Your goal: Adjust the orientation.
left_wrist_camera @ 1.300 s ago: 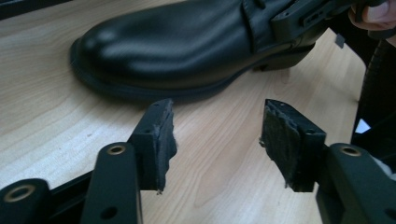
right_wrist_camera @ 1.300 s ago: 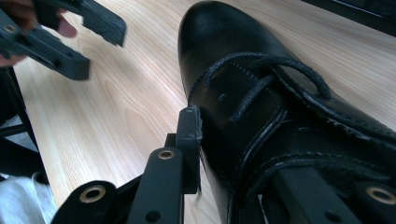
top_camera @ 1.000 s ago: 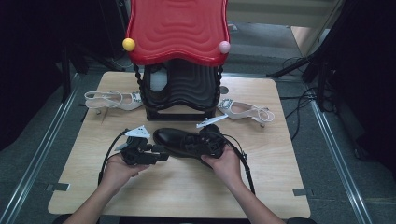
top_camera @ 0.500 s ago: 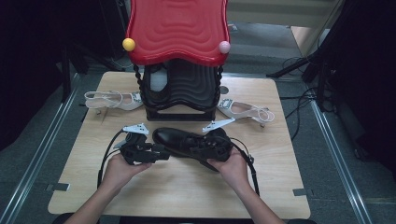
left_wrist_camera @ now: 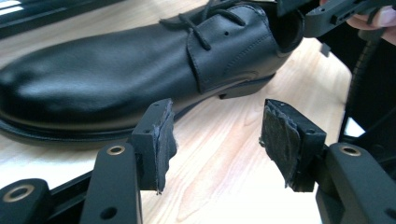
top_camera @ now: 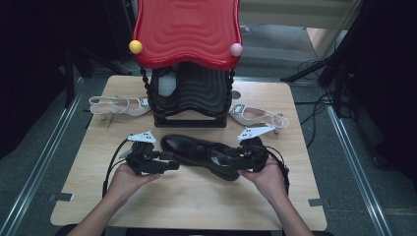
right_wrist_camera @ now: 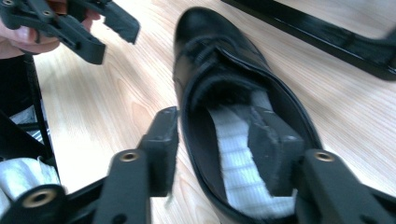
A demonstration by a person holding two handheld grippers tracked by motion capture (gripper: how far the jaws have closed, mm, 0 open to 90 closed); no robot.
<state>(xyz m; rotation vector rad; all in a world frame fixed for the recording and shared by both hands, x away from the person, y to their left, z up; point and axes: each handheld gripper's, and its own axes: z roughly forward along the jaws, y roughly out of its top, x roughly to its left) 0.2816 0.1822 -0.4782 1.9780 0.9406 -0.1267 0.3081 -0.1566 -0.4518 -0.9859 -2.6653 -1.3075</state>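
Shoe (top_camera: 199,153) of black leather lying on counter (top_camera: 196,206), left gripper (left_wrist_camera: 217,135) jaws wide apart beside its toe, touching nothing, right gripper (right_wrist_camera: 217,149) jaws just opening, astride the heel rim, one inside the collar.

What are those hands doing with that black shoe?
A person holds a gripper in each hand at a black shoe lying on the wooden table. The right gripper straddles the heel rim, one jaw inside the shoe, and its jaws have just been opening. The left gripper sits open beside the toe, holding nothing.
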